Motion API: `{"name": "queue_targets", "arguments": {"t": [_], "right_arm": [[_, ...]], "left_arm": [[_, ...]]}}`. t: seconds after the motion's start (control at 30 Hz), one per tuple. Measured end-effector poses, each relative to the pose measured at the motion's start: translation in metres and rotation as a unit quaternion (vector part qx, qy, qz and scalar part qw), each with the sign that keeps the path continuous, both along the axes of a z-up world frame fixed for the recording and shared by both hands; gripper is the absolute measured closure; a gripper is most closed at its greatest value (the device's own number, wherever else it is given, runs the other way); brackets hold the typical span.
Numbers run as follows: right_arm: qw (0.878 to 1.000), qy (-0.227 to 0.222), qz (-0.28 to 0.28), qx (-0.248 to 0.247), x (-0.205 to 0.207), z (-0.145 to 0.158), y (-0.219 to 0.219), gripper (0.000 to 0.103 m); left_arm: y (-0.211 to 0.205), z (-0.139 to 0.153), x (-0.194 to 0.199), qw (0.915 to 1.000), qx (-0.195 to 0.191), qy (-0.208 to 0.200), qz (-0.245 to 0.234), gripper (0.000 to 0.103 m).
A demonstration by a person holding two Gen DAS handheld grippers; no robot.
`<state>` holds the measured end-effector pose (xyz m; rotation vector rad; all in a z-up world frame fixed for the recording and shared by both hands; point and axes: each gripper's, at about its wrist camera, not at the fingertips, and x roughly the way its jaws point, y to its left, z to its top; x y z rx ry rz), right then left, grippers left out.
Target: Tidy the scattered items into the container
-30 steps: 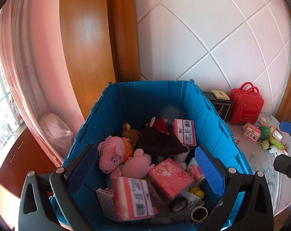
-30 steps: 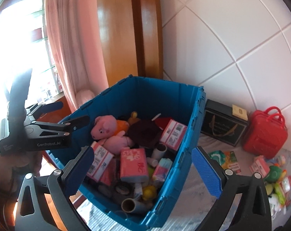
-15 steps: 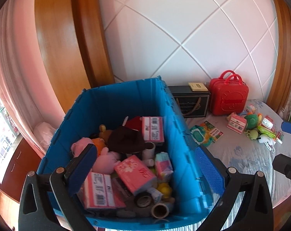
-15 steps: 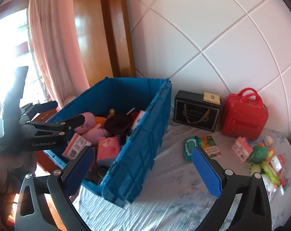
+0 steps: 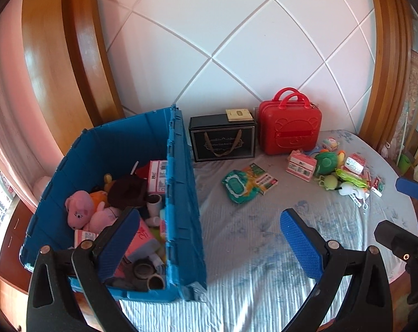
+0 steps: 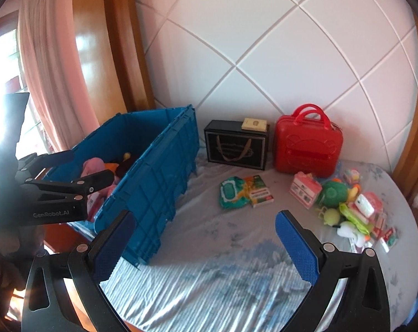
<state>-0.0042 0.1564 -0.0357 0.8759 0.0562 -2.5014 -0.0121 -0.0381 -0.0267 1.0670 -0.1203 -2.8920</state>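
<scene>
Both tongs, left (image 5: 209,238) and right (image 6: 206,238), spread and empty, face your next pickups: packets (image 6: 245,191) beside the crate (image 6: 153,171).

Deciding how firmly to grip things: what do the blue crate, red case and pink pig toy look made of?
Blue crate: rigid moulded plastic, ribbed matt walls. Red case: hard glossy plastic, likely, with an embossed front and sheen. Pink pig toy: soft plush fabric, fuzzy and rounded.

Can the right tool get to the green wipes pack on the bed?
Probably yes. The right tool is open and empty, and the green wipes pack lies flat on the bedsheet ahead of it, with only bare sheet between them.
</scene>
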Motion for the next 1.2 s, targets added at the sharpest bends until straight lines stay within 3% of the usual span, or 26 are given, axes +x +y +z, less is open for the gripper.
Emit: {"name": "queue_targets", "arguments": {"t": [0.5, 1.2], "right_arm": [[1.0, -0.008, -0.025, -0.003, 0.031, -0.003, 0.062, 0.0], [0.999, -0.005, -0.032, -0.002, 0.043, -0.003, 0.071, 0.0]], "left_arm": [[0.053, 0.003, 0.027, 0.9999, -0.001, -0.009, 0.006, 0.0], [0.052, 0.009, 0.044, 0.9993, -0.01, 0.017, 0.031, 0.0]]}}
